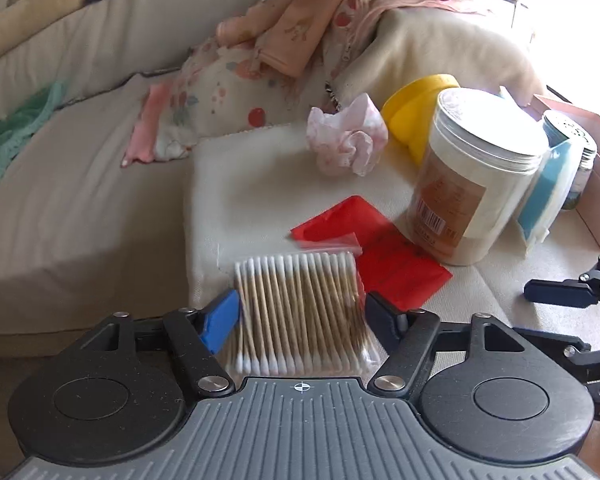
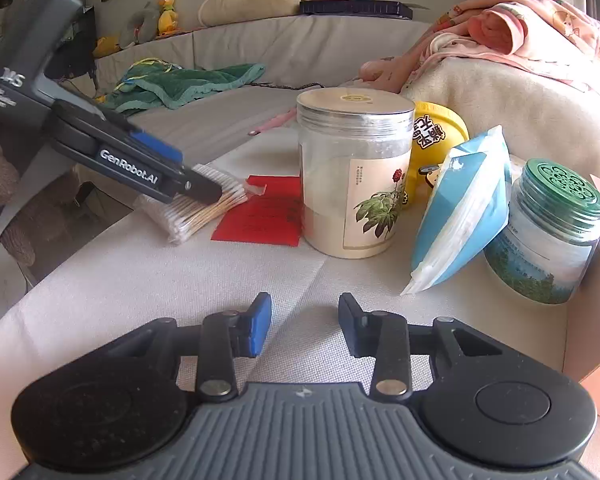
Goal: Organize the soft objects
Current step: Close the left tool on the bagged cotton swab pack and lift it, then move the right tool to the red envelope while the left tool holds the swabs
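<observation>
The left gripper [image 1: 302, 312] pointed steeply down, its jaws spread wide to either side of a flat packet without pressing on it. Seen from the right wrist, the left gripper [image 2: 204, 192] reached in from the far left. The right gripper [image 2: 304, 324] stood partly open over bare cloth, with nothing between its fingers [image 2: 260, 320].

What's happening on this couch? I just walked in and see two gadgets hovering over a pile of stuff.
A person is sorting items with a pair of handheld tongs. The left tongs stand open around a bag of cotton swabs lying on the cream cloth, partly over a red packet. The right tongs are part open with nothing between them, pointing toward a clear powder jar, a blue-and-white pouch and a green-lidded jar.
</observation>
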Tool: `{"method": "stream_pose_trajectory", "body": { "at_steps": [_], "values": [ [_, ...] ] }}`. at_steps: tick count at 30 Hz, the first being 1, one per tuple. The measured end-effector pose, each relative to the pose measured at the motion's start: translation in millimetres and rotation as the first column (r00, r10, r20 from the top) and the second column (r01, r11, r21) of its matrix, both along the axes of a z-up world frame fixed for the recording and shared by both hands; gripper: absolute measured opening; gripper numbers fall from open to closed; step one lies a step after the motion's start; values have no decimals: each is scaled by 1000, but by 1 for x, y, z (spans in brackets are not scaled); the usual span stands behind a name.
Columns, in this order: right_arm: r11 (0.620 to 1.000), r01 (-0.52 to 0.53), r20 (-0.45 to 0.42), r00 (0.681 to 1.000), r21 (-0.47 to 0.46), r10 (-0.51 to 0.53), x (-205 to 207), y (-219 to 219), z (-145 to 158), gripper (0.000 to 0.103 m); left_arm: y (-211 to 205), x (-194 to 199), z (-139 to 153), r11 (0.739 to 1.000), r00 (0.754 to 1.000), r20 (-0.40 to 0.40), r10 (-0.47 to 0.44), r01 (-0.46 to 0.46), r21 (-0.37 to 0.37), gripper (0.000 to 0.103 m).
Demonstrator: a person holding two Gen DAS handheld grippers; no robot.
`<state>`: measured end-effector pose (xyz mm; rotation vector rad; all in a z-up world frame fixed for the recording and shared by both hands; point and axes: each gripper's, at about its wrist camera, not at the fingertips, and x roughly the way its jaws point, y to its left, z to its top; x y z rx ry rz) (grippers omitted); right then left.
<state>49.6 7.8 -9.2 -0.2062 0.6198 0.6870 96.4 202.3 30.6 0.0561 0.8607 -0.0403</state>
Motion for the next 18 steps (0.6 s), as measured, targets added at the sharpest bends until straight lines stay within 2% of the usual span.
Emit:
{"method": "stream_pose_trajectory", "body": {
  "at_steps": [6,9,13,15,18],
  "values": [
    [1000,-5,10,1000,-16,6,-2,3,-1,42,3,6,-9,1000,1000,-13,26,-26,-2,81],
    [999,17,10,1000,-35,-16,0,8,0,51,15,6,-14,997,999,0,51,-51,-63,82],
    [999,-3,-34,999,-51,1,6,27,5,52,32,-5,-11,985,997,52,61,-52,-164,77],
    [998,-18,-46,999,-58,15,7,43,7,52,44,-13,-9,974,992,80,96,-77,-212,76],
    [996,4,-10,1000,-86,-5,5,69,6,52,63,-27,-6,955,977,130,170,-131,-267,76]
  ]
}}
